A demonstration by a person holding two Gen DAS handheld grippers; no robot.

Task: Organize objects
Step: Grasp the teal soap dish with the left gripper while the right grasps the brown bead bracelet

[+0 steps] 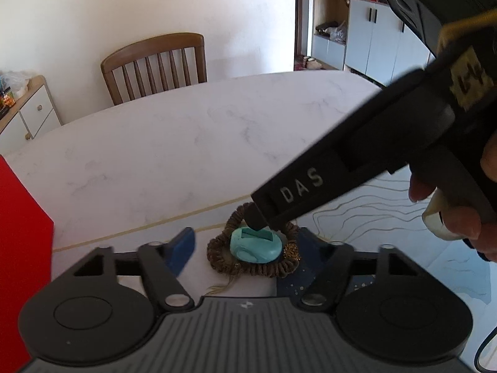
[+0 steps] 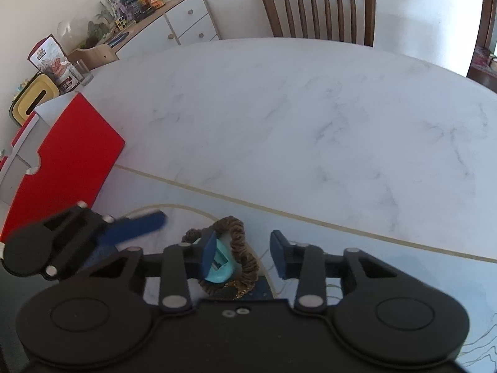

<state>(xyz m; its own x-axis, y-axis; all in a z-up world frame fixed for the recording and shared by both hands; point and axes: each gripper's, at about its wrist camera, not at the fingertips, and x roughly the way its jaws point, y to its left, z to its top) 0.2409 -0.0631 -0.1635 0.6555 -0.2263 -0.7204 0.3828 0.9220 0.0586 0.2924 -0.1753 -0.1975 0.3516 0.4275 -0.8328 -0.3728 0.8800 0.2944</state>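
— Where do the jaws stand?

— Both sets apart, clamped on nothing. The right gripper [image 2: 243, 248] has one fingertip resting on top of the teal piece [image 1: 256, 247], the other well clear of it. The left gripper [image 1: 245, 237] straddles the whole heap without its pads touching.

— What is the heap?

— A small rounded teal piece with a slot in its top, sitting inside the ring of a brown scrunchie [image 1: 248, 269] with a gold bit on one side. They lie at the near edge of the worktop [image 2: 310, 108], on the edge of a pale mat [image 1: 388, 217], not far from the red box [image 2: 68, 155] at the left edge.

— How would they handle?

— My guess is that both are light. The teal piece looks smooth and hard, so it may skid or pop out of a pinch; I'd take it across its flatter sides, low down. The scrunchie is soft and floppy, easy to pinch anywhere on the ring, though it could drag the teal piece along.

— Any writing?

— "DAS" in pale letters on the right gripper's finger. A yellow tag higher up is too blurred to read, as are the packets on the sideboard.
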